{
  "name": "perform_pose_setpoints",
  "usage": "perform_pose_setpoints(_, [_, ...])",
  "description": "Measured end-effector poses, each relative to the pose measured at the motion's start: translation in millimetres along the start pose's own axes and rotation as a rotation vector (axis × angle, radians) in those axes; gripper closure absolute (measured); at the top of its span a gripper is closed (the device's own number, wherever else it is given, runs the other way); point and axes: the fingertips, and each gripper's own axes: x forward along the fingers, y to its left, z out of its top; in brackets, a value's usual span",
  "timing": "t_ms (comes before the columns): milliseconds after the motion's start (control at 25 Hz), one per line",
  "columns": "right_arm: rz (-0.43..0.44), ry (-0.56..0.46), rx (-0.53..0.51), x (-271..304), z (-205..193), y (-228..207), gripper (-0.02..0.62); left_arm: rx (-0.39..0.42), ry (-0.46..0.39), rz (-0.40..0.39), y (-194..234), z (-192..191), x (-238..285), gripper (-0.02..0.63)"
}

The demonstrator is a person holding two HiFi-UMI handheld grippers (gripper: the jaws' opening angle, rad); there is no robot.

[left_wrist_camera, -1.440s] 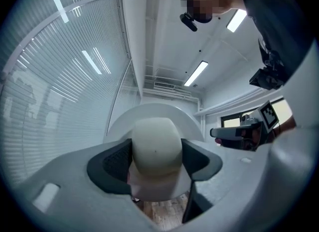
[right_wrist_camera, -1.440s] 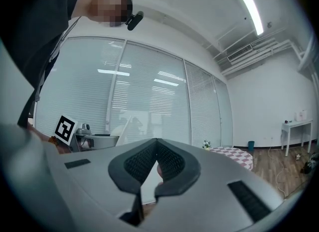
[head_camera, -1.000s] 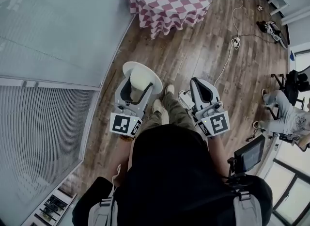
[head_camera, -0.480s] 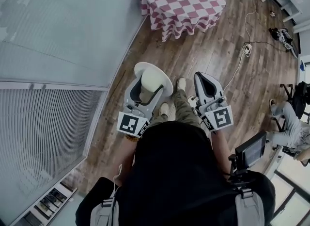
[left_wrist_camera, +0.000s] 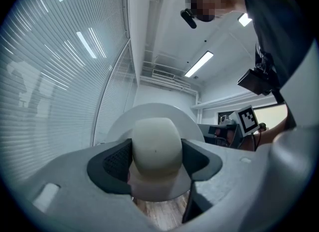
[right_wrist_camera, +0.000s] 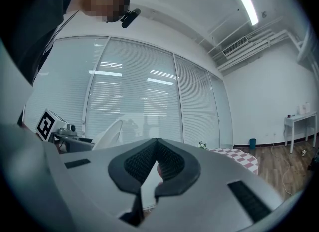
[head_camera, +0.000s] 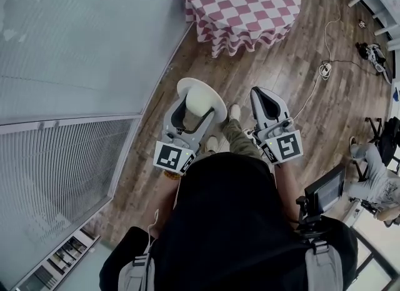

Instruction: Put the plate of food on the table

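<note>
Head view: carrying step. Left gripper point(head_camera: 192, 110) jaws pinched plate of food point(head_camera: 214, 93); right gripper point(head_camera: 265, 99) jaws pressed together, empty. Next move likely needed: reach checkered table point(head_camera: 244, 2), lower plate level.

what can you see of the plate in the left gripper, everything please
The plate is round, white, smooth and plain, like ceramic or plastic. It carries one pale cream dome of food, bun-like. The left gripper holds it in the air over the wooden floor, short of the checked table; the dark pads sit on either side of the dome, with the plate's near edge between them. Nothing else touches it.
</note>
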Motion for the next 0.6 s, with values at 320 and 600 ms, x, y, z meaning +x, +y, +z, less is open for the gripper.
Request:
perform_pose_setpoints(320, [-0.043,0.009,0.062,18,-11,-71,0.588,0.009,0.043,-0.024,2,2,71,0.299])
perform_pose_setpoints(600, [-0.056,0.003,0.083,26,-14,-125,0.588,-0.004,0.067,-0.042,-2,3,124,0.299])
